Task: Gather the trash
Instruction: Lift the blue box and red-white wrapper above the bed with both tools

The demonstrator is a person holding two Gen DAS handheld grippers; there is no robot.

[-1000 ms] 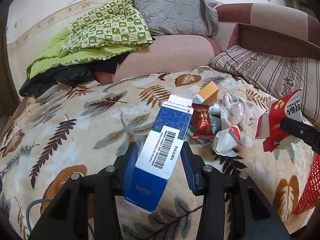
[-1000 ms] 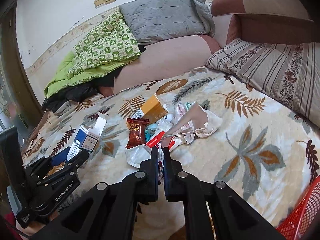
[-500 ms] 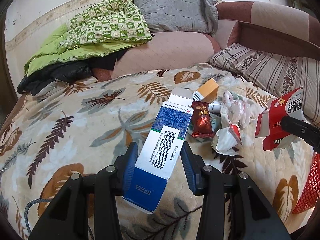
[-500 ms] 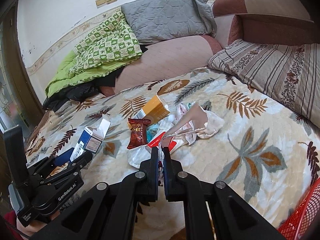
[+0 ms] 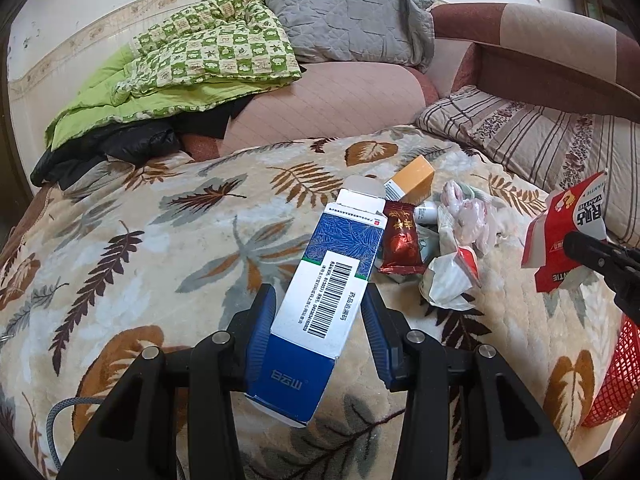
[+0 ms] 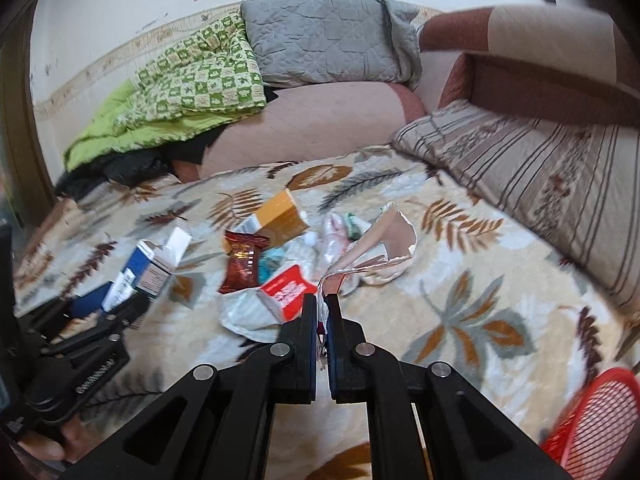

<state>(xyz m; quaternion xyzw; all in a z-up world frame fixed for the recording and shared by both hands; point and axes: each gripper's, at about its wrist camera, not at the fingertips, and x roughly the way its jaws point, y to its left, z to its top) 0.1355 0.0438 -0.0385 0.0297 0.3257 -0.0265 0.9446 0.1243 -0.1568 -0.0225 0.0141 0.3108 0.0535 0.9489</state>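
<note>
Since the earlier frames, both claws have shifted only slightly, each keeping its load. At the bottom centre of the left wrist view, the left claw [image 5: 318,328] is clenched on a blue-and-white medicine box [image 5: 324,296], its barcode side facing up and its open flap pointing toward the middle of the frame. In the right wrist view the right claw [image 6: 322,308] is at the lower centre, jaws pressed nearly together on a torn red-and-white wrapper [image 6: 384,240]; the same wrapper [image 5: 568,236] hangs at the right edge of the left view, lifted off the bed.

On the leaf-patterned blanket [image 5: 140,248], around mid-frame right, the remaining trash lies in a loose cluster: an orange-and-white box [image 5: 412,180], a dark red snack packet [image 5: 402,240] just beside it, crumpled clear plastic [image 5: 466,216] and a crumpled white-and-red wrapper [image 5: 450,276]. A red mesh basket [image 5: 616,376] shows at the lower right edge. Across the upper part, a green checked quilt [image 5: 208,56] and a grey quilted cushion [image 5: 344,12] rest on the sofa back, with a striped pillow [image 5: 532,136] at the right.
</note>
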